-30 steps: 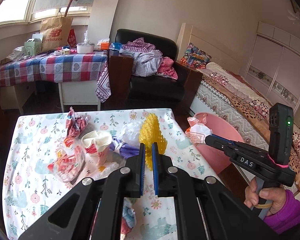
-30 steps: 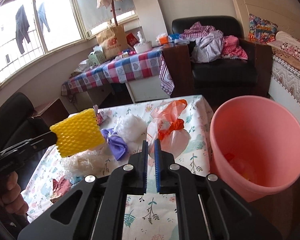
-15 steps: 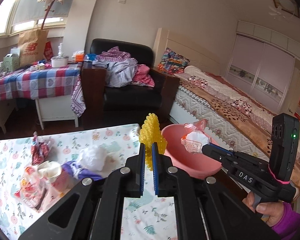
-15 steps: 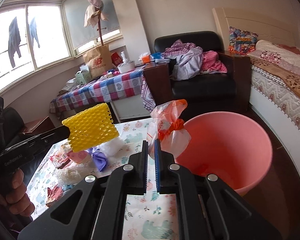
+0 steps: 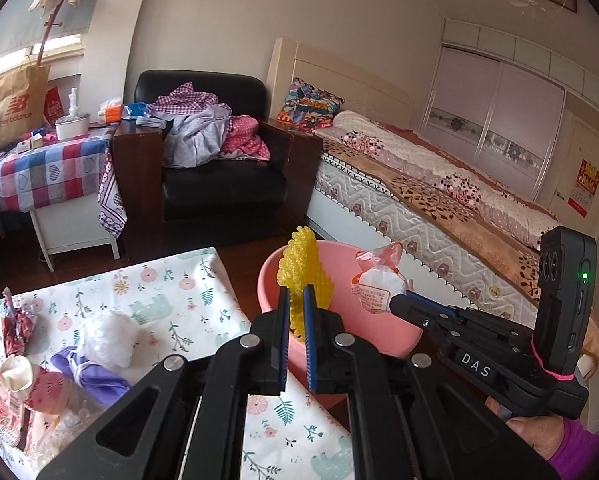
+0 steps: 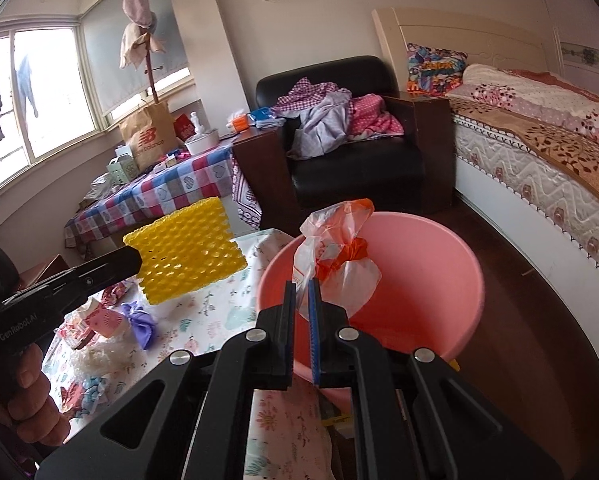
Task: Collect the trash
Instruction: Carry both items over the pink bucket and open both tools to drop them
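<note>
Trash is the matter here, and the largest thing tied to it is the pink bin (image 6: pixel 419 280), which stands on the floor just past the table's corner, between the table and the bed (image 5: pixel 439 208); that spot lets either hand swing off the table and drop into it without a long reach. The table (image 5: pixel 171 292), under a floral cloth, carries what looks left to collect: a white crumpled wad (image 5: pixel 107 338), a purple scrap (image 5: pixel 95 376) and some red-printed wrappers (image 5: pixel 15 328) lie together near its far left side. The left gripper (image 5: pixel 295 312) is clamped narrow on a yellow foam net (image 5: pixel 303 268), pinching its lower edge so the piece stands upright, at the bin's near rim; from the right wrist view it appears more over the table edge, so it likely has a little further to go before a release would land inside. The right gripper (image 6: pixel 303 308) is closed tight on a knotted orange-and-white plastic bag (image 6: pixel 335 264), held by its thin lower film with the bulk hanging forward over the bin's mouth, a good place to let go.
</note>
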The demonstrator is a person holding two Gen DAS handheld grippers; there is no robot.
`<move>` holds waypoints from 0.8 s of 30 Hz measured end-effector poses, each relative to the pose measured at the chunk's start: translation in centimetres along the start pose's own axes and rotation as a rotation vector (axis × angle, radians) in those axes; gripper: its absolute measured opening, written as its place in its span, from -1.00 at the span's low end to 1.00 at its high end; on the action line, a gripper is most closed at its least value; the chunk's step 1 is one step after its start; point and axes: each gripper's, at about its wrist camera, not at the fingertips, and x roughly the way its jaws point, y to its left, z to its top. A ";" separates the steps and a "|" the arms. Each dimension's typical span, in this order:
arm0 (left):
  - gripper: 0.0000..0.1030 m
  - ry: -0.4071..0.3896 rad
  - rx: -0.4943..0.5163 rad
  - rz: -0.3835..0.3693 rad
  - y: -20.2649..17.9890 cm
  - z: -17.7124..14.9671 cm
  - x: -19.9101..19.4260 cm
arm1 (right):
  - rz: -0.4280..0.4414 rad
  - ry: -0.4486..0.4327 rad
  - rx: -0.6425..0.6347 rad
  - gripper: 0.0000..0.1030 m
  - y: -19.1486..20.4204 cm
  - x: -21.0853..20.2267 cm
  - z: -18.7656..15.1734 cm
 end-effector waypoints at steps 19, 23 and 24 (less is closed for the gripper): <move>-0.89 0.153 0.025 -0.013 -1.9 -2.1 7.4 | -0.051 0.098 0.091 -0.87 -3.1 4.0 -2.2; -0.89 0.170 0.030 -0.007 -2.2 -2.3 8.3 | -0.057 0.108 0.109 -0.87 -3.5 4.5 -2.3; -0.89 0.174 0.027 -0.008 -2.1 -2.4 8.4 | -0.057 0.111 0.111 -0.87 -3.6 4.6 -2.3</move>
